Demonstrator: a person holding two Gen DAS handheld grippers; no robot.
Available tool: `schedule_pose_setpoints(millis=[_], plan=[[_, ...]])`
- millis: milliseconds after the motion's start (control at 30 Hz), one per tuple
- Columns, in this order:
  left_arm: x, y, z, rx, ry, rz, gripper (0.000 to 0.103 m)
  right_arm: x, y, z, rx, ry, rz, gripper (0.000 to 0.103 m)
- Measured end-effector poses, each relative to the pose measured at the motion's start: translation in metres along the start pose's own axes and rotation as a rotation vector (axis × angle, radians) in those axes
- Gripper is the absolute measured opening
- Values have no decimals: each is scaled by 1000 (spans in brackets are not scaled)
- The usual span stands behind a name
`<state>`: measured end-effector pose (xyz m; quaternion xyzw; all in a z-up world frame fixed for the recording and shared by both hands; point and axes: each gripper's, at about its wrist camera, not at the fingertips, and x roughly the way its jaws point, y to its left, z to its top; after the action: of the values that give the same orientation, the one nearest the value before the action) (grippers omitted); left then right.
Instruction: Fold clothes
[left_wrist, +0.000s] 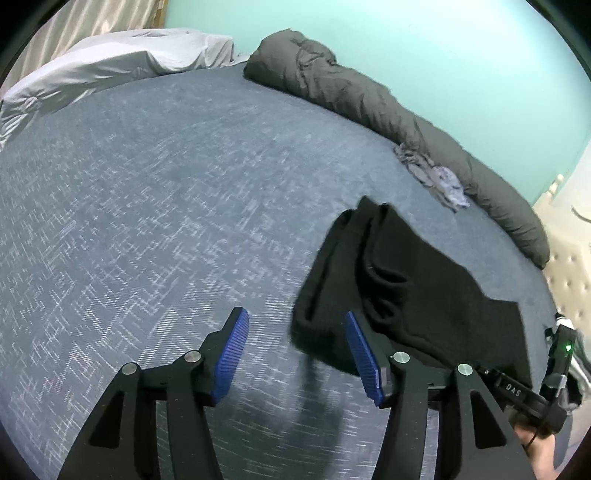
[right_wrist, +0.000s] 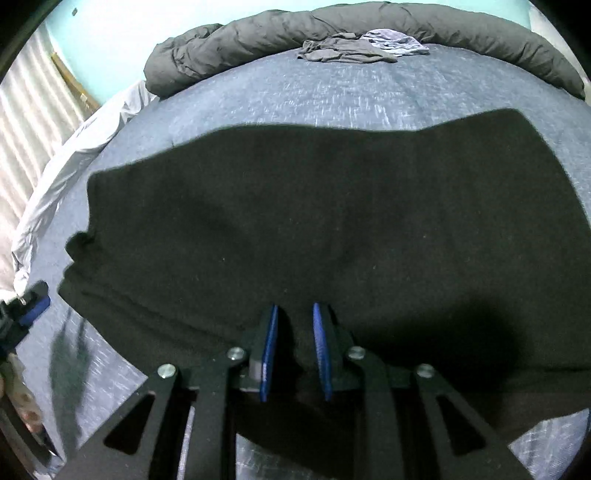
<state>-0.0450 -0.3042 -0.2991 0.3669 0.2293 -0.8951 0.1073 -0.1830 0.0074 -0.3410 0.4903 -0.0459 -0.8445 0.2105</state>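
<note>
While clamped on the near edge of the black garment (right_wrist: 332, 221), right tool (right_wrist: 295, 308) angled down over the bed (right_wrist: 351, 99), blue pads (right_wrist: 320, 350) almost together with dark cloth bunched between them and more cloth hanging below the fingers. Spread wide across the blue-grey flecked bed cover ahead of that tool, far edge uneven, one corner drooping at the left. Seen from the left wrist, same garment (left_wrist: 406, 280) lying at the right of the bed (left_wrist: 166, 203), rumpled into long folds along its left side, its lower right end reaching toward the right tool (left_wrist: 557, 354) at the frame's edge; part of a hand visible under it.

Left tool (left_wrist: 294, 315) open, blue pads (left_wrist: 232, 354) well apart, nothing between them but bare bed cover. Just beside the garment's near left corner, with the right-hand finger in front of the cloth; whether touching it, cannot tell. Same tool (right_wrist: 33, 306) glimpsed at the left margin of the right wrist view, off the garment's left end.

Along the far side of the bed, against a pale teal wall (left_wrist: 406, 37), rolled dark grey duvet (left_wrist: 351, 96). Just in front of it, small heap of crumpled grey and lilac clothes (left_wrist: 436, 173), well apart from the black garment. At the bed's left end, white bedding (left_wrist: 110, 62), loosely bunched.
</note>
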Motion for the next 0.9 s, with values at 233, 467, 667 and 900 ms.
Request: schedule_pose_setpoints(millis=[233, 467, 667, 900], plan=[[11, -47, 5, 128, -18, -12, 59, -18, -5, -14, 42, -36, 30, 19], [47, -77, 13, 266, -2, 100, 59, -28, -6, -24, 27, -38, 40, 19], [59, -45, 8, 183, 60, 113, 68, -29, -18, -25, 49, -34, 50, 19], [34, -33, 5, 75, 22, 65, 68, -35, -19, -26, 65, -51, 81, 19]])
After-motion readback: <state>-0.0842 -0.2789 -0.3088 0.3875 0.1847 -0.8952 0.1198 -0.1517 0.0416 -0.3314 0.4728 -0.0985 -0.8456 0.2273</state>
